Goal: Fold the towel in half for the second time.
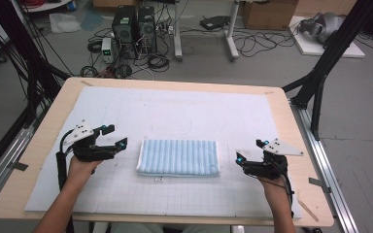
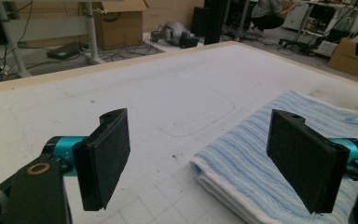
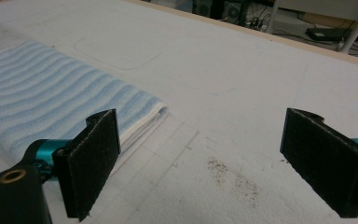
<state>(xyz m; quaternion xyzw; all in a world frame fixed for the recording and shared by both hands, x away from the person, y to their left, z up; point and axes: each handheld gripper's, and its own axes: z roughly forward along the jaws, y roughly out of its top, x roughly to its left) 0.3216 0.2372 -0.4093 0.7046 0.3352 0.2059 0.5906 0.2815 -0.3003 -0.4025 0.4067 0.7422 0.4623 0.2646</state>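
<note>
Both claws stand wide and empty: the left claw [image 1: 112, 136] at centre left of the high view, the right claw [image 1: 251, 151] at centre right, each just off one short end of a folded blue-striped towel [image 1: 178, 157]. The towel lies flat in the middle of the white gridded surface [image 1: 175, 109], its layered white edges showing at the ends. It looks soft, light and limp, likely to sag when lifted; the stacked corners at each short end seem the best hold.
</note>
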